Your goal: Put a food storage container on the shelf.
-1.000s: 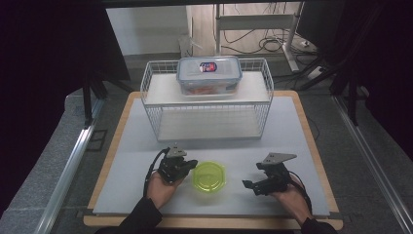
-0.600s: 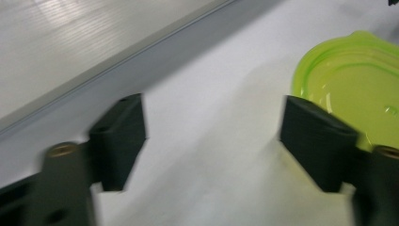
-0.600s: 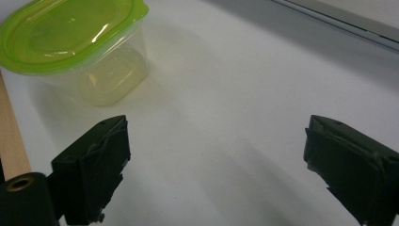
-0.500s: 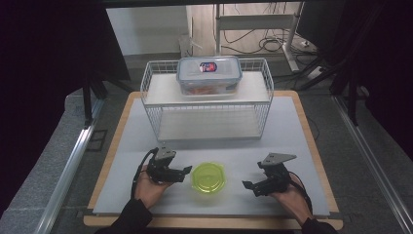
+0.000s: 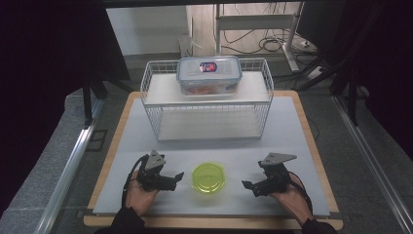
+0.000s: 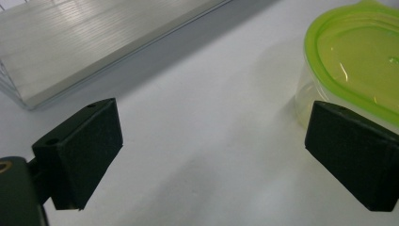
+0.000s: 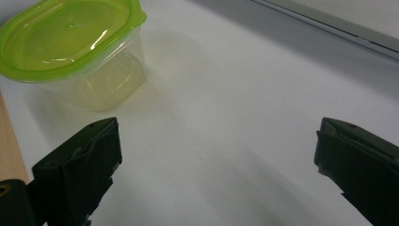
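A small clear container with a green lid [image 5: 208,177] sits on the white mat near the front edge. My left gripper [image 5: 178,177] lies just left of it and is open. Its jaws have just been opening, with nothing between them. In the left gripper view the container [image 6: 357,52] stands beyond the right pad, apart from the gripper [image 6: 216,141]. My right gripper [image 5: 248,185] rests to the container's right, open and empty, and its jaws have also just widened. The right gripper view has the container [image 7: 70,42] at upper left, off from the gripper [image 7: 216,150].
A white wire rack [image 5: 207,100] stands at the back of the mat. A clear lidded box with a blue rim [image 5: 209,74] sits on its top shelf. The rack's lower shelf [image 6: 84,42] lies ahead of the left gripper. Wooden table edges frame the mat.
The left gripper has drawn back to the left, away from the green-lidded container, and its jaws have opened. The right hand has stayed put.
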The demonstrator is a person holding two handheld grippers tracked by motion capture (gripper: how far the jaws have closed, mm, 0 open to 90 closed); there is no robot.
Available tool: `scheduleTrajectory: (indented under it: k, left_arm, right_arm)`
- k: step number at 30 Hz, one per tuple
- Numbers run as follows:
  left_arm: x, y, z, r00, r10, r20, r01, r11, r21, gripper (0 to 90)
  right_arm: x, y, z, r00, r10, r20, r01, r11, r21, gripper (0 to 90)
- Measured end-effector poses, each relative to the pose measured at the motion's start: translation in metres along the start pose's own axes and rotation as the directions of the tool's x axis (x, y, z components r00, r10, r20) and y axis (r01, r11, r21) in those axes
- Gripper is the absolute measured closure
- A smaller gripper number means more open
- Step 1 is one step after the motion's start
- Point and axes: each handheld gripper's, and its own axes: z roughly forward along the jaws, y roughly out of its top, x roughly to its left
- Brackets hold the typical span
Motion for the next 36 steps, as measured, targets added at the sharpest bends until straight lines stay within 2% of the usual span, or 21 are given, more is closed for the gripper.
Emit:
scheduleTrajectory:
  k: [5, 10, 14, 17, 21, 23, 27, 31, 36]
  left_arm:
    - [-0.005, -0.006, -0.004, 0.9999, 0.014, 0.002, -0.014, 0.9998, -0.013, 3.1]
    - [-0.012, -0.011, -0.008, 0.9990, 0.045, 0.001, -0.045, 0.9989, -0.011, 2.7]
    - [-0.014, -0.015, -0.012, 0.9993, 0.037, 0.006, -0.037, 0.9990, -0.025, 2.7]
    - [-0.014, -0.018, -0.015, 0.9996, 0.027, 0.005, -0.027, 0.9992, -0.029, 2.7]
    - [-0.013, -0.021, -0.017, 0.9999, 0.016, 0.006, -0.015, 0.9994, -0.031, 2.8]
    - [-0.013, -0.021, -0.018, 0.9999, 0.012, 0.005, -0.012, 0.9994, -0.031, 2.9]
    - [-0.013, -0.022, -0.017, 0.9999, 0.008, 0.008, -0.008, 0.9995, -0.029, 3.1]
    - [-0.014, -0.022, -0.016, 0.9999, 0.012, 0.009, -0.012, 0.9997, -0.022, 3.2]
    - [-0.013, -0.022, -0.017, 0.9999, 0.008, 0.007, -0.007, 0.9997, -0.024, 3.4]
  right_arm:
    - [0.005, 0.002, 0.001, 1.0000, -0.006, -0.007, 0.006, 1.000, 0.009, 1.8]
    - [0.010, 0.006, 0.000, 0.9998, 0.015, -0.012, -0.015, 1.000, 0.014, 0.0]
    - [0.012, 0.007, 0.002, 0.9992, 0.020, -0.034, -0.019, 0.999, 0.047, 0.0]
    - [0.015, 0.010, 0.002, 0.9979, 0.038, -0.052, -0.035, 0.998, 0.061, 6.9]
    - [0.017, 0.016, 0.001, 0.9934, 0.081, -0.082, -0.078, 0.996, 0.040, 18.1]
    - [0.017, 0.019, 0.002, 0.9883, 0.108, -0.108, -0.106, 0.994, 0.022, 23.8]
    - [0.019, 0.025, 0.006, 0.9753, 0.161, -0.151, -0.161, 0.987, 0.017, 31.4]
    - [0.020, 0.029, 0.015, 0.9503, 0.227, -0.213, -0.226, 0.974, 0.032, 35.5]
    - [0.021, 0.037, 0.027, 0.9254, 0.269, -0.267, -0.263, 0.963, 0.059, 41.6]
